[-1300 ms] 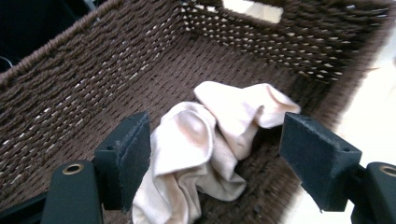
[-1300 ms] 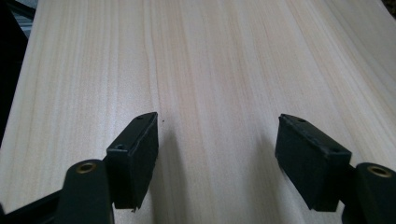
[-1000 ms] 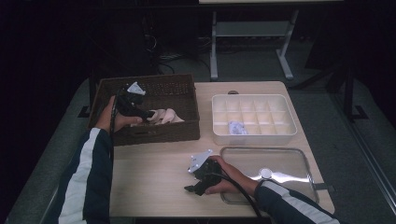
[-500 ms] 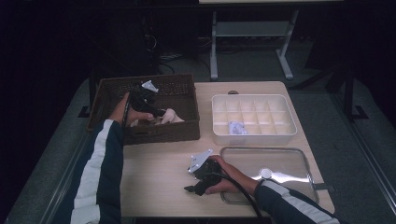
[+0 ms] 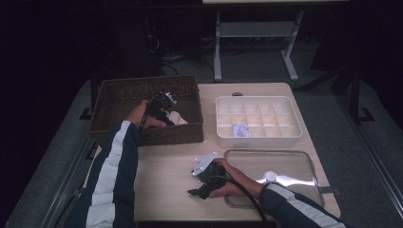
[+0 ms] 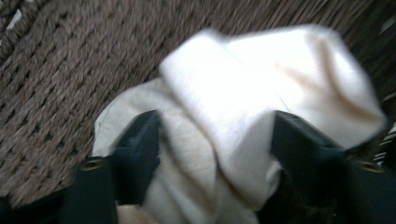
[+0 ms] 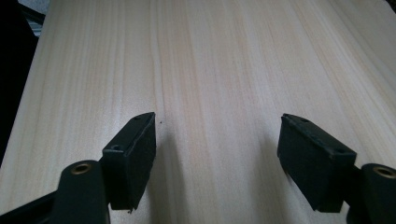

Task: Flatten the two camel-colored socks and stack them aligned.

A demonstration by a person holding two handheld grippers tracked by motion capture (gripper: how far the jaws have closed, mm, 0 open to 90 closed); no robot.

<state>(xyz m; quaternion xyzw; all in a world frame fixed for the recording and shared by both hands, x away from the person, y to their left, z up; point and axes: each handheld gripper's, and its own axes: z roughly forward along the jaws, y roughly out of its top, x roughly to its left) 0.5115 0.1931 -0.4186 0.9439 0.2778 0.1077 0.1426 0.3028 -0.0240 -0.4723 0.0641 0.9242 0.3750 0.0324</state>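
Observation:
A cream-white cloth bundle (image 6: 243, 93) lies on the floor of the brown woven basket (image 5: 142, 81). My left gripper (image 6: 215, 144) reaches down into the basket, and its jaws have just been closing on the bundle, with both pads pressing into its sides. From above, the left gripper (image 5: 167, 112) sits at the cloth bundle (image 5: 179, 118) near the basket's front wall. My right gripper (image 5: 195, 192) rests low on the wooden table (image 7: 210, 56) near the front edge. The right gripper (image 7: 217, 140) is open, with only bare wood between its pads.
A white compartment tray (image 5: 256, 99) stands at the back right with a small white item (image 5: 241, 129) in one cell. A clear lid with a knob (image 5: 270, 176) lies at the front right, beside the right hand. Dark floor and a metal stand lie beyond the table.
The left hand has moved right and down inside the basket onto the cloth, and its jaws have narrowed around it. The right hand has stayed put.

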